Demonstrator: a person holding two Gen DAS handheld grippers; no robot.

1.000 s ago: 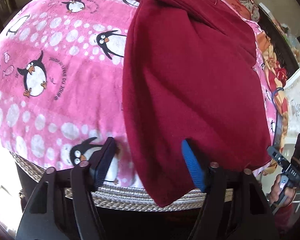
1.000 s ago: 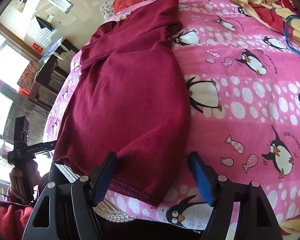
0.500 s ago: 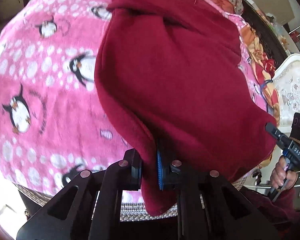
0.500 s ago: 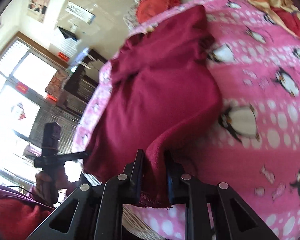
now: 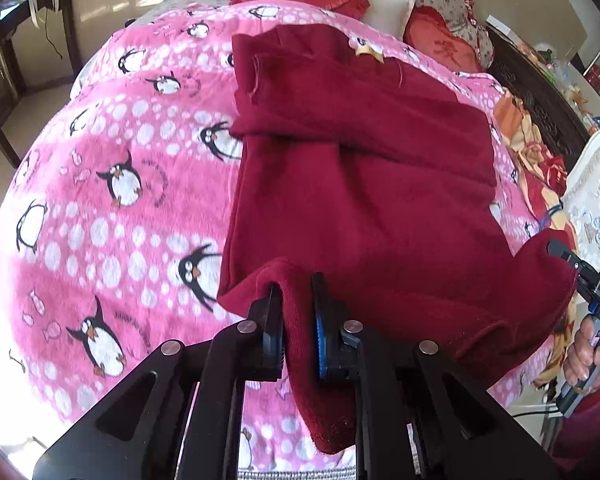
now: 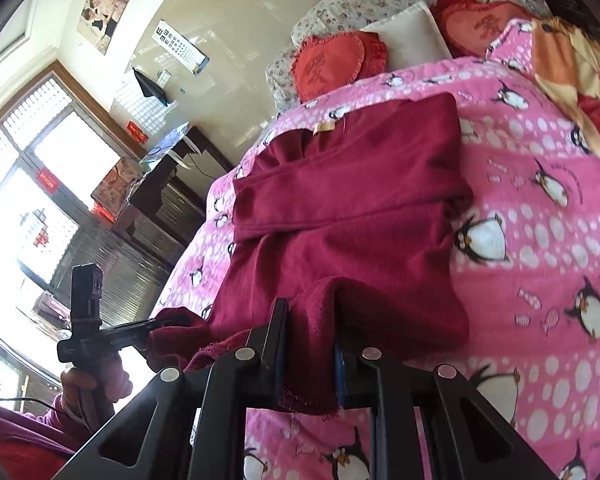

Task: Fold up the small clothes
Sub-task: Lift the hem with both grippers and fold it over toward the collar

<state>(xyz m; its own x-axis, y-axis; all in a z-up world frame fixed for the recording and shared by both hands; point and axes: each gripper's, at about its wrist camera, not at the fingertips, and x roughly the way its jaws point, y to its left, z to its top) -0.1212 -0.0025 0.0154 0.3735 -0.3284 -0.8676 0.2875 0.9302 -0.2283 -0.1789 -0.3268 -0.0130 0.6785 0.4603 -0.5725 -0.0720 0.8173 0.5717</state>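
A dark red sweater (image 5: 372, 184) lies lengthwise on a pink penguin blanket (image 5: 100, 200), sleeves folded across its chest. My left gripper (image 5: 298, 320) is shut on the sweater's near left hem corner and holds it raised off the bed. My right gripper (image 6: 312, 344) is shut on the near right hem corner of the sweater (image 6: 348, 208), also raised. Each gripper shows in the other's view, the right (image 5: 580, 280) and the left (image 6: 148, 326), with hem cloth pinched in it. The hem sags between them.
Red heart cushions (image 6: 332, 60) and a white pillow (image 6: 412, 36) lie at the head of the bed. An orange floral quilt (image 5: 536, 152) lies along the right side. A dark desk (image 6: 172, 176) stands left of the bed by the window.
Both grippers closed on the hem corners a second ago. Since then they have lifted the hem up off the blanket and carried it toward the collar end.
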